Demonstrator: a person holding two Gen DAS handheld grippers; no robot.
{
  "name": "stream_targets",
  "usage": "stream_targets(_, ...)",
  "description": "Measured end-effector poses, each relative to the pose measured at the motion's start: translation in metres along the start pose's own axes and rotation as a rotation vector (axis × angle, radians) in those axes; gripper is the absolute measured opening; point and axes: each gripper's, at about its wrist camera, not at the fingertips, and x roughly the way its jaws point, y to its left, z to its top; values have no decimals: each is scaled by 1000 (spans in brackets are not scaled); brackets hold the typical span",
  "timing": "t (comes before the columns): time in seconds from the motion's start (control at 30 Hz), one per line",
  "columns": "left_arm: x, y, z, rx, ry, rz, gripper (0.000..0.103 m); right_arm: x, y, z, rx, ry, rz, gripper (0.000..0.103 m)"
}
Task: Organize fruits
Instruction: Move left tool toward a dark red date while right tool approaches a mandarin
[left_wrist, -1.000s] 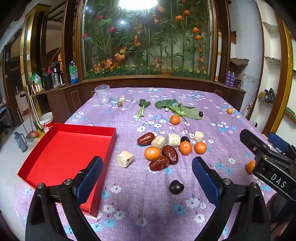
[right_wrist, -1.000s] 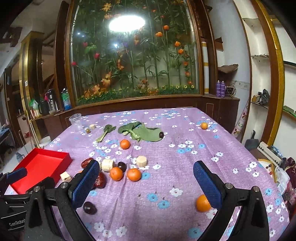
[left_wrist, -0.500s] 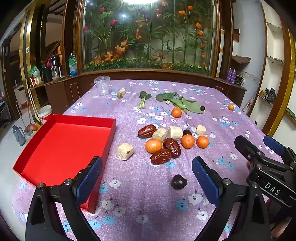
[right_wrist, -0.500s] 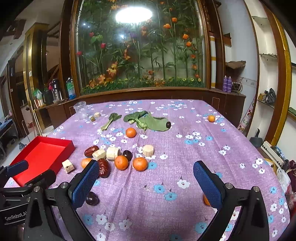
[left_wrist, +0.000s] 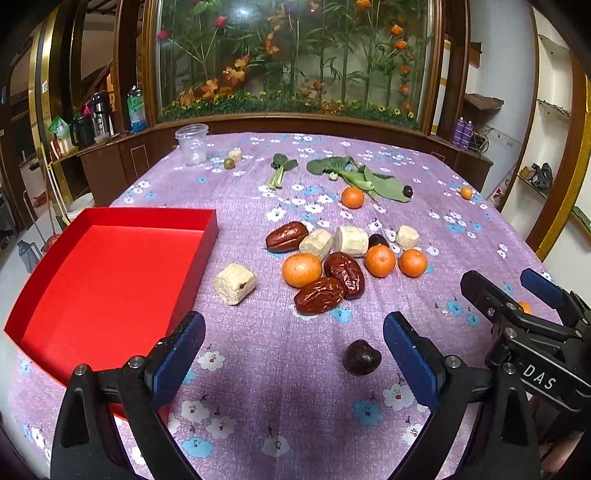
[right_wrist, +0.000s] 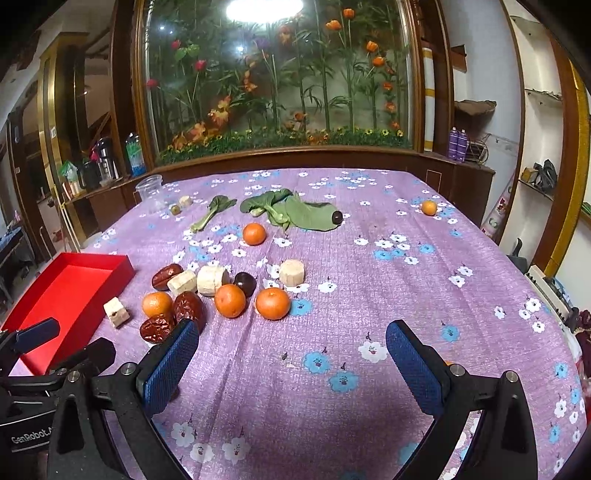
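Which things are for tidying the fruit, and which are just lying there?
For the job: oranges, dates, dark plum, red tray, left gripper, right gripper, both open.
Lying about: leaves, plastic cup, white chunks.

The tray (left_wrist: 110, 280) is set at the left edge of the table (left_wrist: 280, 369). Right of the tray a cube (left_wrist: 235, 283) is placed, and further right a cluster of dates (left_wrist: 319, 294), tangerines (left_wrist: 301, 269) and cut chunks (left_wrist: 352, 240) is gathered. Nearer than the cluster, one plum (left_wrist: 361, 357) is found. Behind the cluster, leaves (left_wrist: 365, 179) are spread, and a cup (left_wrist: 192, 144) is stood far behind the tray.
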Motion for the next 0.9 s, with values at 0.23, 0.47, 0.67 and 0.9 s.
stream_targets(0.23, 13, 4, 0, -16, 32, -9, 97, 11, -1, 1, 7, 33, 8, 103)
stream_targets(0.47, 22, 9, 2, -31, 51, -14, 97, 20, -1, 3, -2, 51, 3, 103)
stream_targets(0.67, 29, 10, 3, -36, 67, -18, 97, 28, -1, 4, 0, 66, -2, 103)
stream_targets(0.9, 34, 13, 6, -43, 79, -17, 97, 35, 1, 8, -21, 83, 4, 103)
